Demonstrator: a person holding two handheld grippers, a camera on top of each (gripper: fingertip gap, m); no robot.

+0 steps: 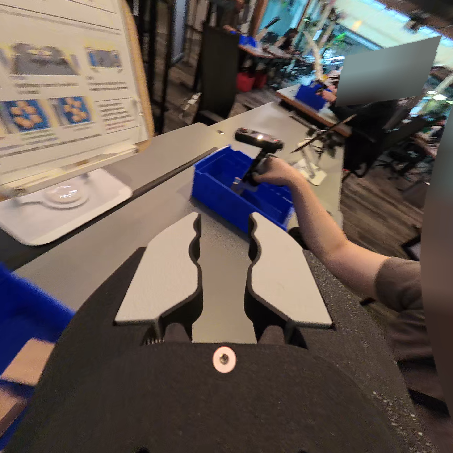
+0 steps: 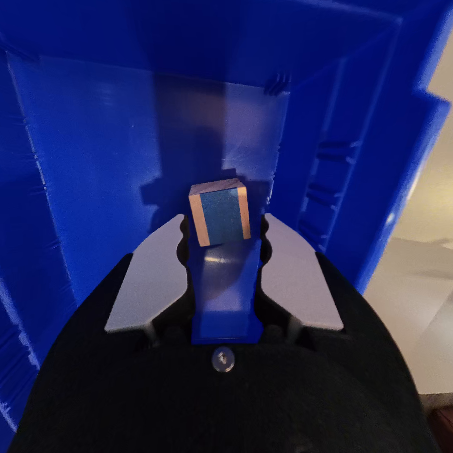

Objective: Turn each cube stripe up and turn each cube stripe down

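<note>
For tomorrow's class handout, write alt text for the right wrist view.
A wooden cube with a blue stripe facing the camera sits between the open fingertips of the right hand-held gripper, inside a blue bin. Whether the fingers touch the cube is unclear.

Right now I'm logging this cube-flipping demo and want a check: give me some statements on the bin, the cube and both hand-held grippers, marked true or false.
1. The cube shows a blue stripe toward the right wrist camera. True.
2. The right hand-held gripper is shut on the cube. False: its fingers stand apart on either side of it.
3. The left hand-held gripper holds a cube. False: it is open and empty above the grey table.
4. The right hand-held gripper reaches into the blue bin. True.
</note>
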